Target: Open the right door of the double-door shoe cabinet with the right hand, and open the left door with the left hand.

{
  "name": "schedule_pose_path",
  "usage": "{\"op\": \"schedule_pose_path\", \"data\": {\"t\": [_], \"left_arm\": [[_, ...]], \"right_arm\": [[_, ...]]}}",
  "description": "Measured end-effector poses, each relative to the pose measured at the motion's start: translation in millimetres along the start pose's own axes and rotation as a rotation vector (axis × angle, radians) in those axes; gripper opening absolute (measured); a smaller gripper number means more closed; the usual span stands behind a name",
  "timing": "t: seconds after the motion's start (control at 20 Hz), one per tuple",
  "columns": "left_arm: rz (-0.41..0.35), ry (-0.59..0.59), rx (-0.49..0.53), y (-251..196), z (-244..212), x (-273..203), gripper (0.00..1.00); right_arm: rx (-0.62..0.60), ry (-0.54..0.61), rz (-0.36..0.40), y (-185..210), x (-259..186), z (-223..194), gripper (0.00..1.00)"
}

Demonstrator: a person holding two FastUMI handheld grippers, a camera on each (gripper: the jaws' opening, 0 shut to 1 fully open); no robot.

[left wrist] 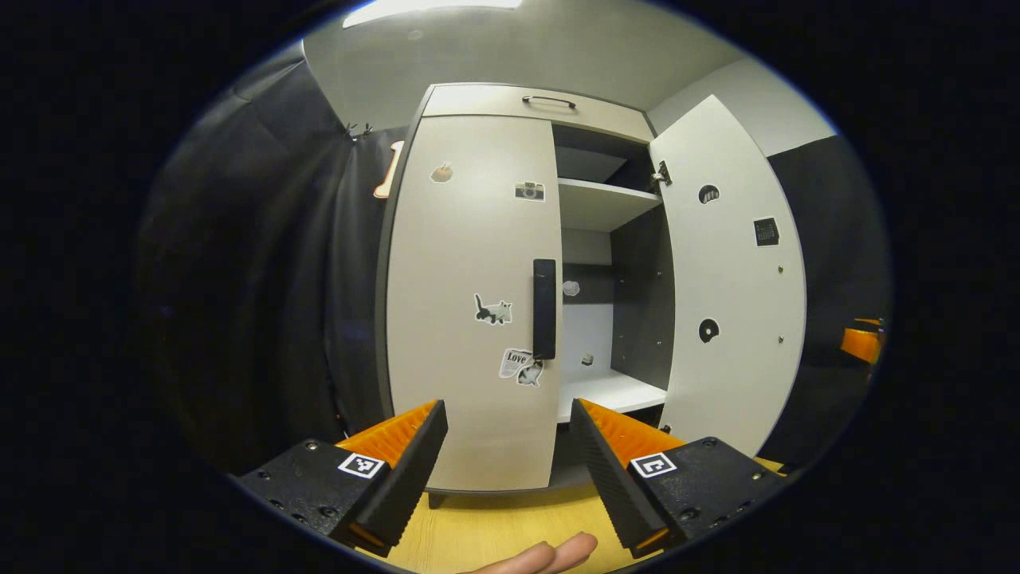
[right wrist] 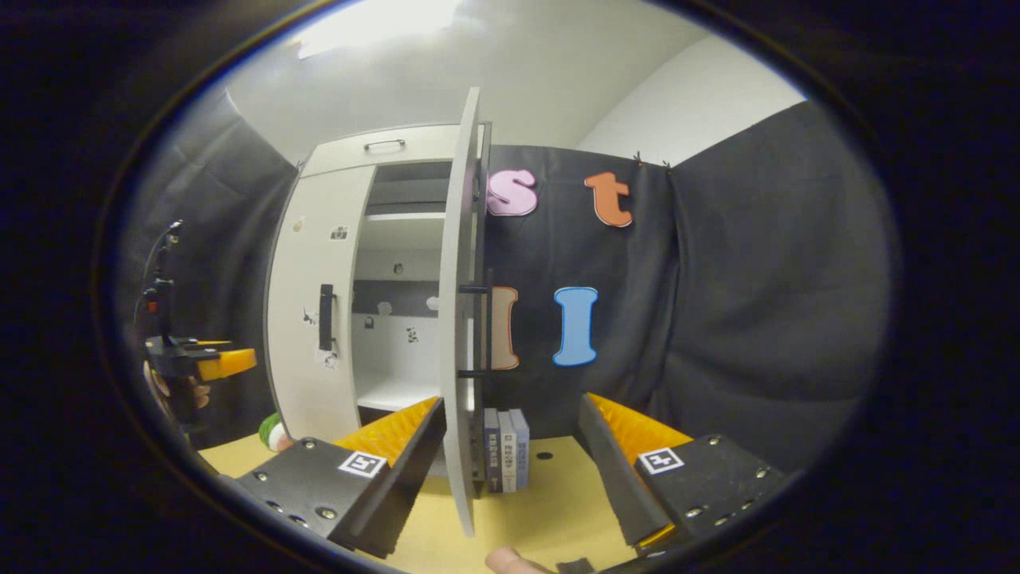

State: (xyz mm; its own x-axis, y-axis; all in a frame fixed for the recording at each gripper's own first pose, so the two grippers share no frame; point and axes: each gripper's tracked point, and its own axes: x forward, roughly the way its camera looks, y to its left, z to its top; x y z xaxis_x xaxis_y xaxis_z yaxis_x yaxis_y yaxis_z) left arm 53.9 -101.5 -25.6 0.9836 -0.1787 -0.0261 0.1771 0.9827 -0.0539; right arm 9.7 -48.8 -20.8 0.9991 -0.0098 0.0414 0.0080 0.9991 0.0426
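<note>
Facing the white double-door shoe cabinet [left wrist: 510,104], the left gripper [left wrist: 508,434] gapes wide, holding nothing, before the shut left door [left wrist: 470,303] with its black handle [left wrist: 544,308]. The right gripper [right wrist: 510,430] spreads empty around the swung-out right door's [right wrist: 458,335] edge, above the yellow wooden worktop [right wrist: 550,494].

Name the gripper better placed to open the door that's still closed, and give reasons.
Left. The left gripper faces the closed left door, jaws open, aimed below its black handle. The right gripper straddles the edge of the open right door.

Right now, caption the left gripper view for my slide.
Open left gripper faces the closed white left door and its black handle; white right door stands open.
</note>
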Motion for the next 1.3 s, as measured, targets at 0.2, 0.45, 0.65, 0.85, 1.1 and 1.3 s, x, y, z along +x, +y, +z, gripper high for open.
{"op": "schedule_pose_path", "data": {"t": [0.2, 0.45, 0.65, 0.85, 1.1, 1.3], "left_arm": [[0.001, -0.041, -0.014, -14, 31, 53, 0.96], [0.057, -0.012, -0.039, -17, 40, 116, 0.96], [0.078, 0.003, -0.013, -16, 40, 151, 0.96], [0.081, 0.011, 0.000, -22, 43, 173, 0.95], [0.069, 0.063, 0.041, -23, 33, 193, 0.58], [0.086, 0.064, 0.069, -27, 34, 196, 0.36]], "right_arm": [[0.047, -0.028, 0.074, 23, -26, 1, 0.99], [0.054, -0.048, 0.110, 43, -58, -4, 0.97], [0.046, -0.073, 0.118, 53, -76, 1, 0.97], [0.032, -0.087, 0.092, 57, -83, 0, 0.99], [0.027, -0.056, 0.107, 69, -81, -14, 0.97], [0.016, -0.033, 0.092, 74, -82, -26, 0.97]]}}
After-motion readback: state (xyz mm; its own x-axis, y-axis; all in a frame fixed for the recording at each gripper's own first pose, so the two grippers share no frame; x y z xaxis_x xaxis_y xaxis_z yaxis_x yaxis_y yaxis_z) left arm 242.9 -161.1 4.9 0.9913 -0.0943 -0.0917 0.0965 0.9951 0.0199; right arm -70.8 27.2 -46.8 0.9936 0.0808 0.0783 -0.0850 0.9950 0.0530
